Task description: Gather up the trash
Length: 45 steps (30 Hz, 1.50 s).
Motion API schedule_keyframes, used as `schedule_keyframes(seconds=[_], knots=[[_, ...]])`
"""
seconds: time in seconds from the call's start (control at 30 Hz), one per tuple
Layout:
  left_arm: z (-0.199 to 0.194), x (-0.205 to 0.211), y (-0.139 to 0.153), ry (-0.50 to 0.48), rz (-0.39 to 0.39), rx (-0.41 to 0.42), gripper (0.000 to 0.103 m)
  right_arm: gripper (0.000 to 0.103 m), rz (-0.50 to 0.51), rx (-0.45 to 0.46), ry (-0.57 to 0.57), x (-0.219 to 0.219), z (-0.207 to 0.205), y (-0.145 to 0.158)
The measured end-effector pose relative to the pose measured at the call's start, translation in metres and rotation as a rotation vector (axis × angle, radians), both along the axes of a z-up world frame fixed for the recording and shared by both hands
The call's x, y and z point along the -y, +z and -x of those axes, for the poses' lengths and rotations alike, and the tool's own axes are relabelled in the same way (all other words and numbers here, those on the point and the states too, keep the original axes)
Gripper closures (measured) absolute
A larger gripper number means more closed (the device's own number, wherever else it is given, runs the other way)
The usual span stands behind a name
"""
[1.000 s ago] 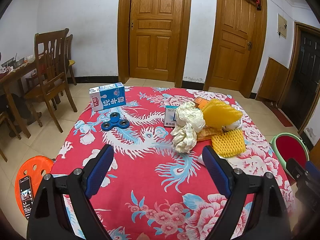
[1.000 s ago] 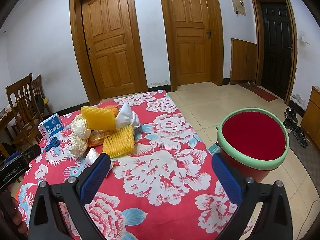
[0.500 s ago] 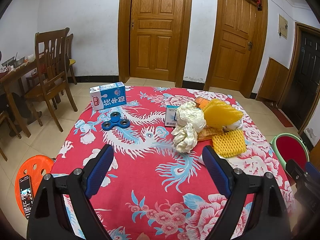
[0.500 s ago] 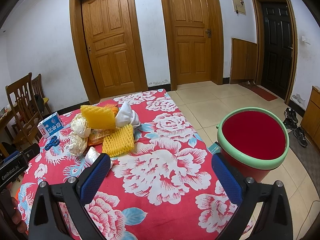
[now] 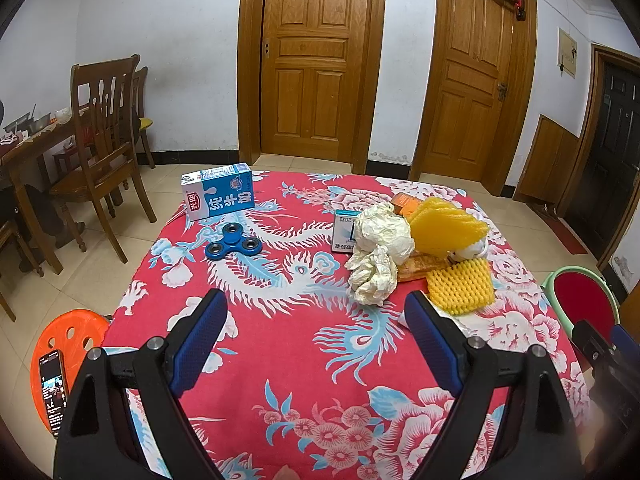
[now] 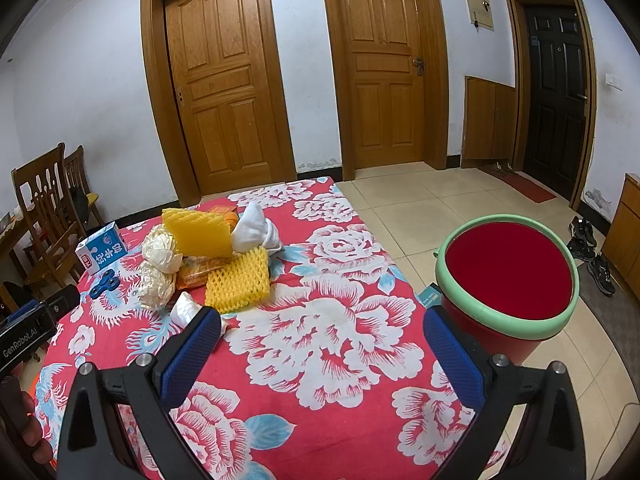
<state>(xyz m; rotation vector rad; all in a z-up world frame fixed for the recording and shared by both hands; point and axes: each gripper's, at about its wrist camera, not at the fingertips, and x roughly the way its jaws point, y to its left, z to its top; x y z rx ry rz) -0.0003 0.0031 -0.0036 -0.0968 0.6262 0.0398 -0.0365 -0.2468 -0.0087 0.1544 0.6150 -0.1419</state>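
A heap of trash lies on the red flowered tablecloth (image 5: 304, 352): two crumpled cream paper wads (image 5: 380, 248) (image 6: 158, 264), a yellow foam net (image 5: 460, 286) (image 6: 238, 280), a yellow foam sheet (image 5: 444, 228) (image 6: 198, 232), an orange wrapper (image 6: 192, 276), a small blue-white box (image 5: 344, 236) and a white cloth bundle (image 6: 254, 232). A red bin with a green rim (image 6: 508, 280) (image 5: 582, 300) stands on the floor right of the table. My left gripper (image 5: 316, 312) is open, short of the heap. My right gripper (image 6: 322, 334) is open over bare cloth.
A blue milk carton (image 5: 218, 196) (image 6: 102, 252) and a blue fidget spinner (image 5: 234, 242) sit at the table's left. Wooden chairs (image 5: 104, 152) and an orange stool (image 5: 64, 344) with a phone (image 5: 52, 390) stand to the left. Shoes (image 6: 592, 248) lie beyond the bin.
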Motion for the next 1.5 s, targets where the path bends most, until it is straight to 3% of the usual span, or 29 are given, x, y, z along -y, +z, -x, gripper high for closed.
schedule_keyframes(seconds=[0.57, 1.17, 1.5], knots=[[-0.004, -0.006, -0.004, -0.005, -0.005, -0.012, 0.013, 0.000, 0.002, -0.001, 0.002, 0.000, -0.002, 0.000], [-0.052, -0.005, -0.006, -0.045, -0.010, -0.069, 0.013, 0.000, 0.004, -0.046, -0.020, 0.002, -0.029, -0.007], [-0.076, 0.007, -0.015, -0.124, 0.000, -0.110, 0.013, 0.000, -0.002, -0.074, -0.043, 0.004, -0.041, -0.009]])
